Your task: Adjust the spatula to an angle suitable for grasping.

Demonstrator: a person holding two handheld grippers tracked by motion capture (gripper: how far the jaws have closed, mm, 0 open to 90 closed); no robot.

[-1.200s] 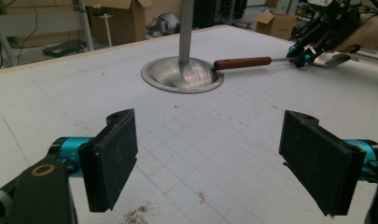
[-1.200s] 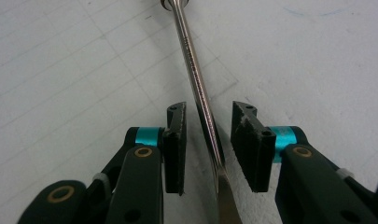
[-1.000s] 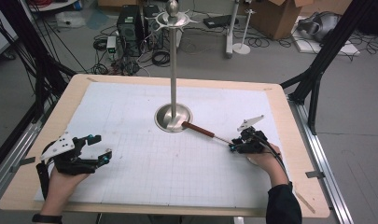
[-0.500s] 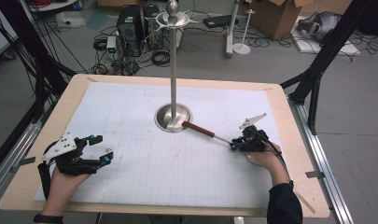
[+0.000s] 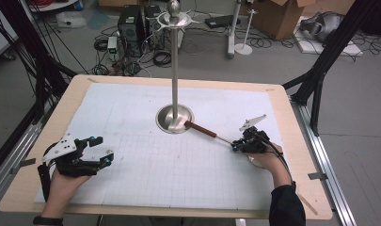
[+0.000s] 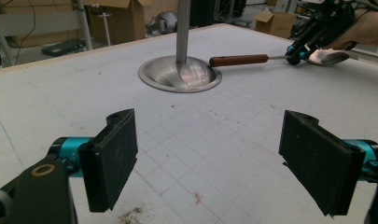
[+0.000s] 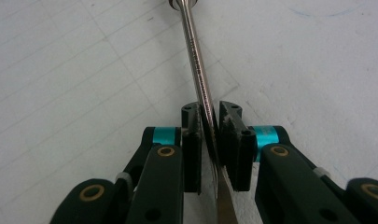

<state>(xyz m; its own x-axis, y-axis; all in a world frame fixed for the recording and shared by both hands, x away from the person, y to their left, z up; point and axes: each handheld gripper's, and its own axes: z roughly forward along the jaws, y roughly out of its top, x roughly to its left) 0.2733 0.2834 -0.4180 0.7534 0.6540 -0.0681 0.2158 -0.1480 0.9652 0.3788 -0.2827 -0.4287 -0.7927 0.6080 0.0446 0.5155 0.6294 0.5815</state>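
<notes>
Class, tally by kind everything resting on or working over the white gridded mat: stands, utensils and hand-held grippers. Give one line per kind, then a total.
Tall silver metal stand with round base: 1
Metal spoon with brown wooden handle: 1
Black two-jaw grippers: 2, left gripper open, right gripper shut on the spoon's thin steel shaft
Total: 4

A white mat [image 5: 146, 127] ruled with a faint grey grid covered the pale wooden counter [image 5: 301, 141]. The stand [image 5: 175, 117] gleamed silver, base and pole alike. The spoon [image 6: 270, 58] showed a reddish-brown handle and a shiny steel shaft and bowl. Both grippers, left [image 6: 210, 158] and right [image 7: 210, 149], were black with teal bands and brass-coloured rivets.
</notes>
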